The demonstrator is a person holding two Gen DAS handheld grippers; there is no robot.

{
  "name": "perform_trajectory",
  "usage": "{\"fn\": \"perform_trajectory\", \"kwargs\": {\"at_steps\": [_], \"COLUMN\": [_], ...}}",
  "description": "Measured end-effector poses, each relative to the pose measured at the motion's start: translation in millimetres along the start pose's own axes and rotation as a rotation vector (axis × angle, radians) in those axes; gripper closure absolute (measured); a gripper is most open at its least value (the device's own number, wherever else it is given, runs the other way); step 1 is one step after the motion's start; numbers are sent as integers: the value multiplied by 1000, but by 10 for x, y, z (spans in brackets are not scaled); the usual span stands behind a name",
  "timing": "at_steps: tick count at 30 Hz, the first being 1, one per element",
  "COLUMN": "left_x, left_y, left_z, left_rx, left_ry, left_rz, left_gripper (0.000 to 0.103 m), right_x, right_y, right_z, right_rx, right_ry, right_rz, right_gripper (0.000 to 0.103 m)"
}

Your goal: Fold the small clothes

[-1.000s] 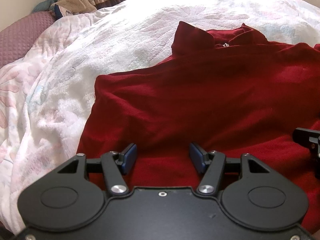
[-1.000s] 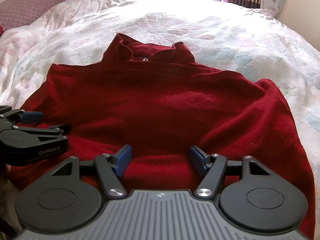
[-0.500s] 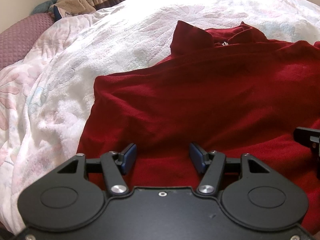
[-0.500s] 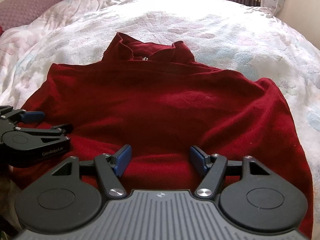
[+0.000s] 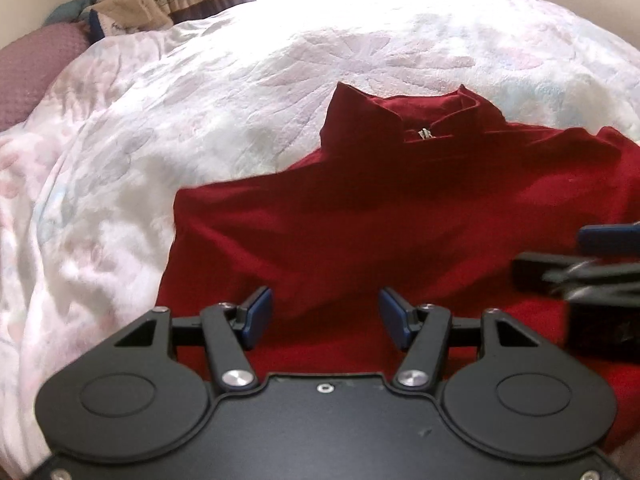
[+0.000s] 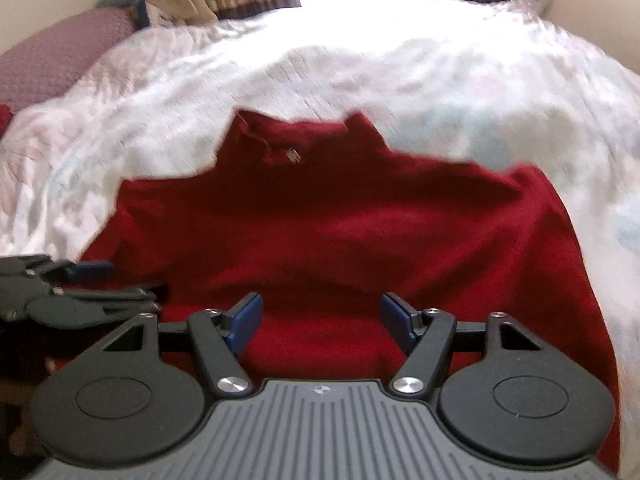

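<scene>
Garment [image 5: 400, 232] on bedspread [image 5: 200, 100]

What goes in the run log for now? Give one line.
left claw: open, empty | right claw: open, empty | red top: flat on bedspread

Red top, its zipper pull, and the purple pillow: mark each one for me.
Red top [image 5: 400, 232], left wrist view, on the middle of its body.
Zipper pull [image 5: 424, 133], left wrist view, on the metal tab below the collar.
Purple pillow [image 6: 56, 60], right wrist view, on its quilted face.
</scene>
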State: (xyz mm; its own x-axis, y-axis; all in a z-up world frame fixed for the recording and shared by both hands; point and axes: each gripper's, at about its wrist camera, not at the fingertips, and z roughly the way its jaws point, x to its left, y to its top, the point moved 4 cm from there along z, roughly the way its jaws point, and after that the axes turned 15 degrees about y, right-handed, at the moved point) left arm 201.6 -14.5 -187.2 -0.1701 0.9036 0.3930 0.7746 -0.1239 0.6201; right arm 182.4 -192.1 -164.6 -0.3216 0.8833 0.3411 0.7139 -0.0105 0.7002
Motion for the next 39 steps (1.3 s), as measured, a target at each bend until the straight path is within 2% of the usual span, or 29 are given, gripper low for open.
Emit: {"fn": "perform_trajectory", "kwargs": {"at_steps": [1,2,3,5,7,9,11,14,22,24,28,31,33,34,35,37,39], "left_x": [8,40,87,247,382,476,569,671,725,776,913,1038,1061,1029,978,820,673], "left_y": [3,-10,-32,-75,-97,-103,-106,-154,-188,-161,-158,-58,67,122,186,265,276], "left_z": [88,216,314,424,458,466,485,493,464,487,451,296,192,155,137,158,198], "left_rx": [13,43,67,80,86,87,97,112,119,119,123,108,62,42,23,6,25], "left_ry": [30,74,93,41,21,39,15,9,16,16,50,60,30,16,-2,-43,-41], "left_rz": [16,28,25,-33,-53,-46,-62,-110,-119,-111,-130,-168,-191,-198,-201,-184,-130], "left_gripper": [42,42,40,40,40,40,40,40,39,39,40,42,42,42,42,42,42], "right_x": [18,31,31,-30,-89,-137,-184,-292,-607,-699,-868,-949,-962,-936,-900,-788,-673], "right_y": [39,85,85,70,35,31,62,123,151,142,147,150,178,220,282,423,531], "right_z": [47,249,249,465,524,476,425,336,87,33,-146,-280,-340,-380,-414,-444,-343], "right_rx": [-6,28,28,94,85,76,84,93,77,69,47,38,43,36,9,-72,-100], "right_ry": [16,37,37,-5,-11,11,6,1,-176,-159,-160,-130,-118,-111,-104,-126,-165], "right_rz": [1,6,6,-1,-24,2,19,54,78,104,163,206,236,250,248,196,131], "right_gripper": [23,23,23,24,25,29,39,42,42,43,62,64,62,54,38,25,25]}}
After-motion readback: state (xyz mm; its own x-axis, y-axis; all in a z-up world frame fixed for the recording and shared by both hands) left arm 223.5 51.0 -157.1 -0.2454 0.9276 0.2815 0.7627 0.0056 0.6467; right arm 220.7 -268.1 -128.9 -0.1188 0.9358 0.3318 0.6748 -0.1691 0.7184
